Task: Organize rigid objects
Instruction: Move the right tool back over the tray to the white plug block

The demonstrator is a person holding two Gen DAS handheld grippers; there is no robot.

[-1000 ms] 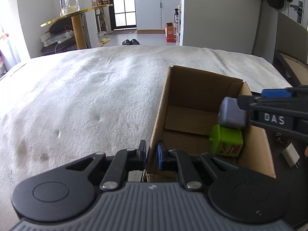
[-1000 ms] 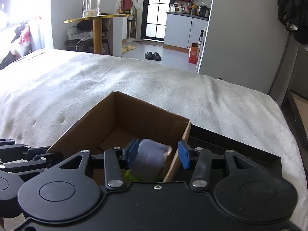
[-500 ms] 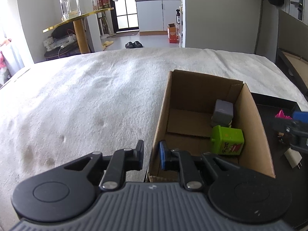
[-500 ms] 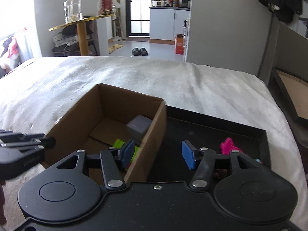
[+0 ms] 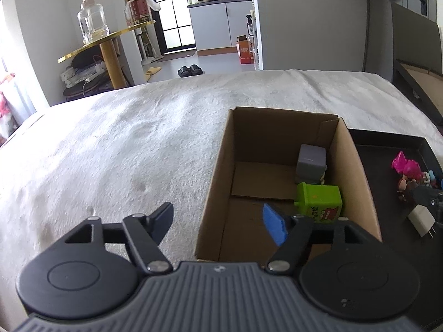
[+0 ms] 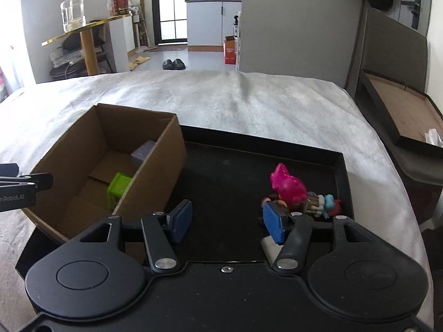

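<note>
Two sets of tongs are seen, and both have just been opening, with nothing pressed by either. The left tongs point(image 5: 218, 220) are spread wide, straddling the near left wall of the cardboard box point(image 5: 214, 182): one finger is placed over the white bedspread point(image 5: 124, 144), the other inside the box. No contact between the pads and the wall is seen. The right tongs point(image 6: 227, 221) are parted over the black tray point(image 6: 227, 171), with only bare tray floor between the pads. In the right wrist view, a white charger plug point(image 6: 270, 246) is partly hidden behind the right finger, at about 4 o'clock from the tongs' midpoint.

Inside the box, a green cube-shaped toy box point(image 5: 318, 202) is seen against the right wall, and a grey cube point(image 5: 311, 163) is found just beyond it at 12 o'clock, close enough that contact cannot be ruled out. On the tray, at 2 o'clock from the right tongs, a pink-haired doll point(image 6: 288, 188) is lying, with a smaller figure with blue hair point(image 6: 328, 203) just beside it. The box and the tray are set side by side on the bed.
</note>
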